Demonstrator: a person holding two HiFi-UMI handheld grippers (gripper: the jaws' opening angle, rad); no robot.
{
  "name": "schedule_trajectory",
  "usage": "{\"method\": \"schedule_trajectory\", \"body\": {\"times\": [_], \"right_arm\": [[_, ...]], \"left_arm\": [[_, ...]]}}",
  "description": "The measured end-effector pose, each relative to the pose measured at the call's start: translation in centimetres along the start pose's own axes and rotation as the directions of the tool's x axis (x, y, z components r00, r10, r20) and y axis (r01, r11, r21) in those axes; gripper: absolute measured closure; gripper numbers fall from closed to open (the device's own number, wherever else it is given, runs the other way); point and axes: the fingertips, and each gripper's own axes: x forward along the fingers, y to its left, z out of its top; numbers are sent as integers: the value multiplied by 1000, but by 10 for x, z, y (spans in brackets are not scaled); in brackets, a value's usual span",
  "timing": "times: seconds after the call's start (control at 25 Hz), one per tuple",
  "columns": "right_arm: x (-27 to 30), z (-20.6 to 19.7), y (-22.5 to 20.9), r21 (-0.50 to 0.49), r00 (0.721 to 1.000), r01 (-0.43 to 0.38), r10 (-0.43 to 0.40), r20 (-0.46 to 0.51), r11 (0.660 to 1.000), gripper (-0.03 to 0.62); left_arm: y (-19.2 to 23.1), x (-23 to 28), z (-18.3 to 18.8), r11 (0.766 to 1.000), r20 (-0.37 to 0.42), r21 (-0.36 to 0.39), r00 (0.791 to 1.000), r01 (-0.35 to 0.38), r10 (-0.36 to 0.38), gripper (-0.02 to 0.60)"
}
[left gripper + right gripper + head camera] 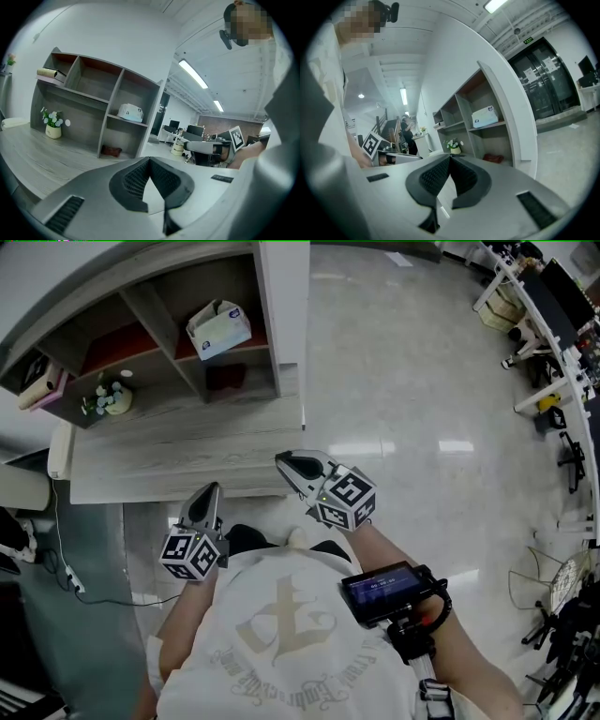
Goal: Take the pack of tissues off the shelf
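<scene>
The pack of tissues [217, 327] lies on the shelf [265, 329], on the board of its right-hand column, tilted a little. It sits in the compartment directly above the one holding a dark red thing [225, 378]. Left of that column, at the shelf's foot, a small flower pot [114, 399] stands on the wooden bench [169, 451] that carries the shelf. A flat book-like thing [42, 381] rests in the shelf's far left upper compartment.

Both claws are held well short of the shelf, near the bench's front edge, and point toward the shelf. The left claw [211, 488] is below the shelf's middle in the head view. Its jaws are pressed together at the tips with nothing between them. The right claw [281, 460] is a little nearer the shelf, below its right end. Its jaws are also closed tip to tip and empty.
</scene>
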Motion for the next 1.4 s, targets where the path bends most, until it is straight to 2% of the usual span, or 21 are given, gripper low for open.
{"method": "schedule_trajectory", "body": {"times": [0.44, 0.92, 1.4], "right_arm": [[14, -1, 15, -7, 1000, -17, 17, -11, 1000, 589], [16, -15, 34, 2, 998, -53, 53, -29, 999, 589], [18, -18, 41, 5, 999, -41, 41, -16, 999, 589]], "left_arm": [[14, -15, 6, 1000, 27, -15, 999, -19, 19, 569], [16, -41, -9, 997, 29, -41, 997, -64, 65, 569], [13, -55, -6, 998, 19, -23, 998, -57, 58, 569]]}}
